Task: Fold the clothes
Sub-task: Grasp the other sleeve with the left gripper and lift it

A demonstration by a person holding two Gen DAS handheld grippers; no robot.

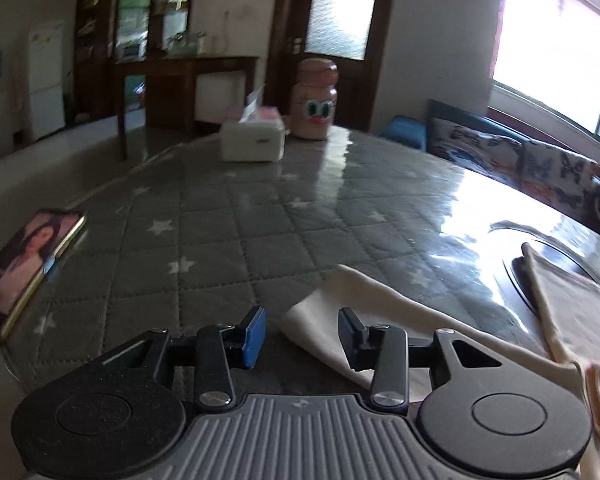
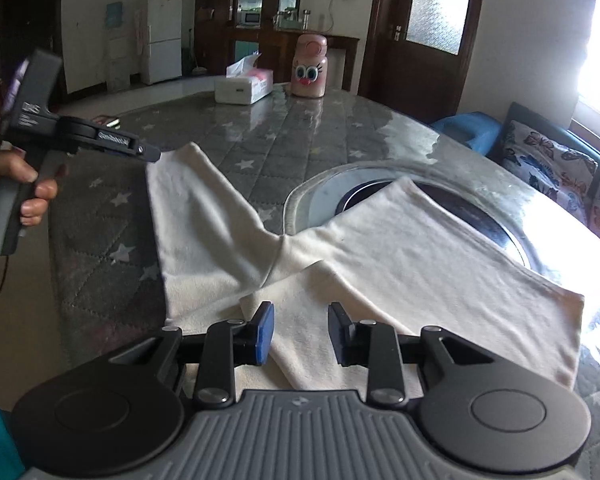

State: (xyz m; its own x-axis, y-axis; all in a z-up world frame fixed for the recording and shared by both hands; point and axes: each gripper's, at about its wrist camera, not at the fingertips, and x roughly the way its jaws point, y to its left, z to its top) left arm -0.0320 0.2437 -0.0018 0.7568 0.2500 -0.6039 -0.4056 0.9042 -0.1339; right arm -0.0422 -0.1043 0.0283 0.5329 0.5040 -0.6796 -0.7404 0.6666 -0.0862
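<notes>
Nearest in the right wrist view, the right tool (image 2: pixel 301 334) hangs with its blue-padded fingers spread apart and nothing between them, poised just over the near folds of the cream garment (image 2: pixel 380 264). That garment lies flat on the counter (image 2: pixel 340 132), which is covered by a grey quilted cloth with white stars under a glossy clear sheet. One long arm of the cloth runs toward the upper left, another toward the right, where it lies over part of a round dark inset (image 2: pixel 496 228) in the counter. At the far left end of the garment the left tool (image 2: pixel 150 153) is seen from the side, held by the person's left hand (image 2: pixel 24 188), its tip at the corner of the cloth; in the left wrist view the left tool (image 1: pixel 302 334) has its fingers spread, with a cream corner (image 1: pixel 312 320) showing in the gap but not pinched. To the left near the counter's edge lies a phone (image 1: pixel 28 268) with a portrait on it. Farther back stand a white tissue box (image 2: pixel 244 86) and, just beside it, a pink bottle with cartoon eyes (image 2: pixel 311 68). Beyond the counter are a white refrigerator (image 2: pixel 164 32), dark wooden shelving and a door with frosted glass (image 2: pixel 440 4).
</notes>
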